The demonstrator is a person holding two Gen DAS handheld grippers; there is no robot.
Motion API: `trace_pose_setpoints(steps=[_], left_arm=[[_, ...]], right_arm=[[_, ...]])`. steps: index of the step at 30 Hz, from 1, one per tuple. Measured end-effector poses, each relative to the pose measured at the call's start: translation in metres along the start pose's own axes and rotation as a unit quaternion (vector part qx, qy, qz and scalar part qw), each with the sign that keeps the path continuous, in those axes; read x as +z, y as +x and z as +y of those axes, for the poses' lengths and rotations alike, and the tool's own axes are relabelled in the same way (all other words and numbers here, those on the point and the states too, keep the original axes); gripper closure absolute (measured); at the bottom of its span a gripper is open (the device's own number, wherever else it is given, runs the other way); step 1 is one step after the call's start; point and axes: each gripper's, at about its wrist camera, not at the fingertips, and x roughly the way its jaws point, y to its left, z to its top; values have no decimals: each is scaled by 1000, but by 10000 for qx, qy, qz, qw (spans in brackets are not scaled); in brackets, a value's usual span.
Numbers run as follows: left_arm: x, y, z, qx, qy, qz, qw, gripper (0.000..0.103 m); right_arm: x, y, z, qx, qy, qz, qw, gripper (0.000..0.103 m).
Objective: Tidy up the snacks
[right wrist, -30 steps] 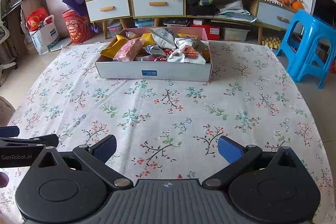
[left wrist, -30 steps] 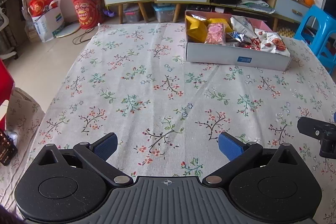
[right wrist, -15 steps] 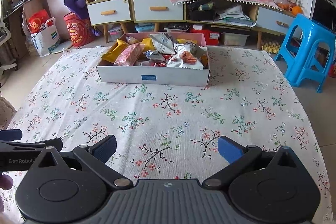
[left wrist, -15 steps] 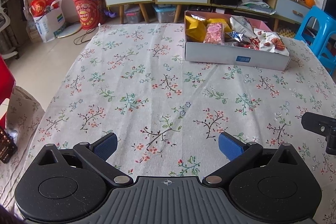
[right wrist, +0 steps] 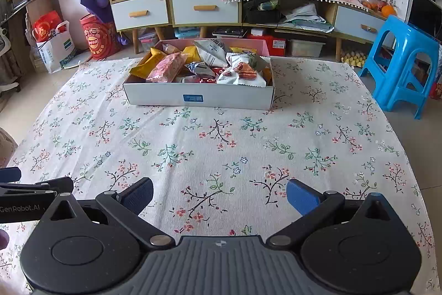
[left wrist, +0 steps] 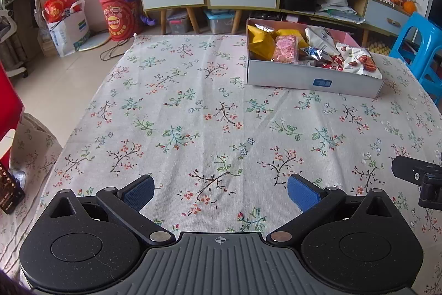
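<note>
A white cardboard box (right wrist: 199, 97) full of snack packets stands at the far side of the table; it also shows in the left wrist view (left wrist: 312, 79) at the far right. Inside lie yellow packets (right wrist: 150, 61), a pink packet (right wrist: 165, 67) and white packets (right wrist: 240, 72). My left gripper (left wrist: 220, 191) is open and empty over the near table edge. My right gripper (right wrist: 219, 195) is open and empty over the near edge, well short of the box.
A floral tablecloth (right wrist: 221, 145) covers the table. A blue plastic stool (right wrist: 403, 65) stands off the right edge. Cabinets with drawers (right wrist: 204, 7) line the far wall. The left gripper's body (right wrist: 30, 198) shows at the right view's left edge.
Both grippers have drawn back and risen slightly, so the box looks a little farther away. Both stay open and empty.
</note>
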Motion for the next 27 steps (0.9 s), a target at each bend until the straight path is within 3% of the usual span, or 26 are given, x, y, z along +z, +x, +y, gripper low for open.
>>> trace_pose_setpoints(steps=[27], left_arm=[[-2,-1,-3,-7,23,-1,10000,0]], right_arm=[[-1,2,-2,-47,11,25,10000,10]])
